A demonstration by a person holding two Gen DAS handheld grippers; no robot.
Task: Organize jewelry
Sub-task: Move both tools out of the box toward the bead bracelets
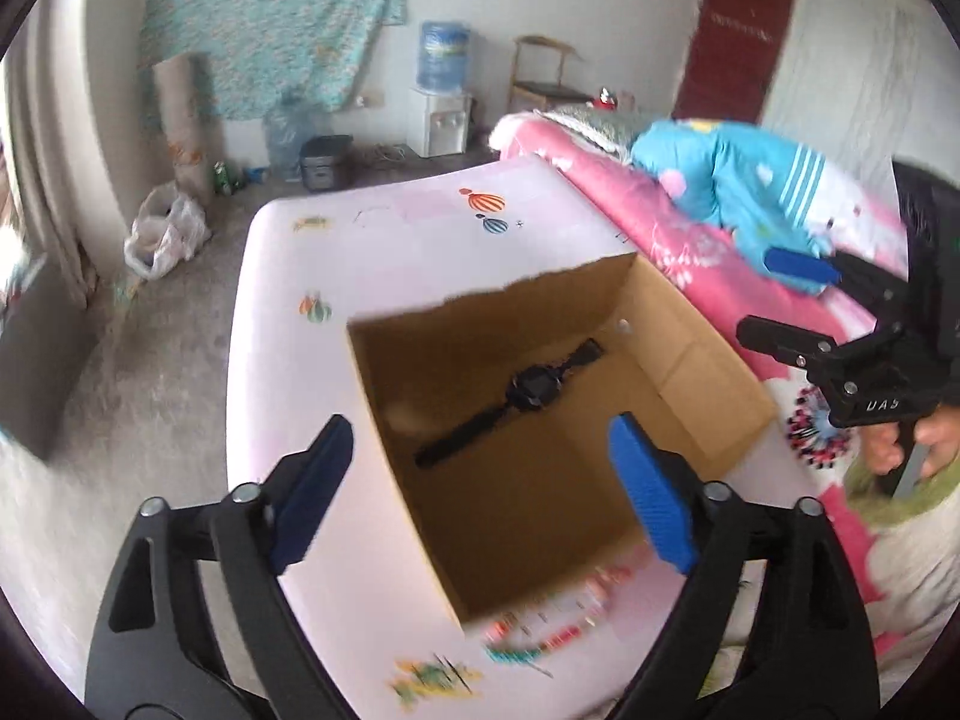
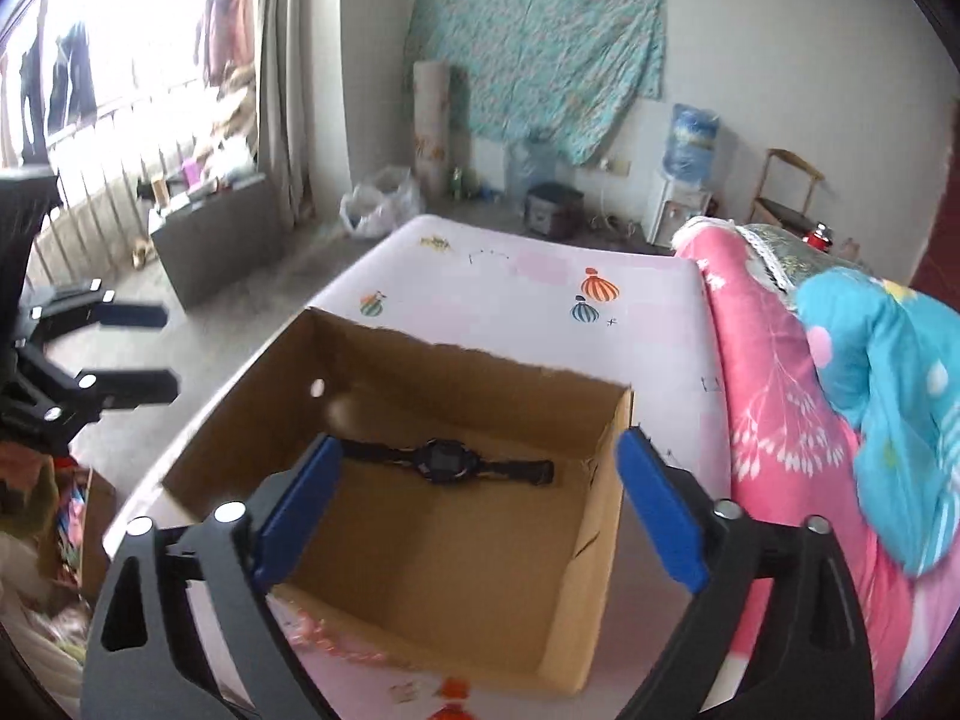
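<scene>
A black wristwatch [image 1: 516, 396] lies flat on the floor of an open cardboard box [image 1: 690, 360]; it also shows in the right wrist view [image 2: 444, 461] inside the box [image 2: 414, 570]. The box stands on a pale pink table [image 1: 300, 360]. A string of coloured beads [image 1: 552, 630] lies blurred on the table by the box's near wall. My left gripper [image 1: 480, 492] is open and empty above the box's near left corner. My right gripper [image 2: 480, 510] is open and empty above the box; it also shows in the left wrist view [image 1: 774, 294], right of the box.
A bed with a pink floral cover [image 2: 774, 420] and a blue blanket [image 2: 888, 396] runs along the table's right side. Bare concrete floor [image 1: 138, 372] lies left of the table. A water dispenser [image 1: 441, 90], chair and bags stand by the far wall.
</scene>
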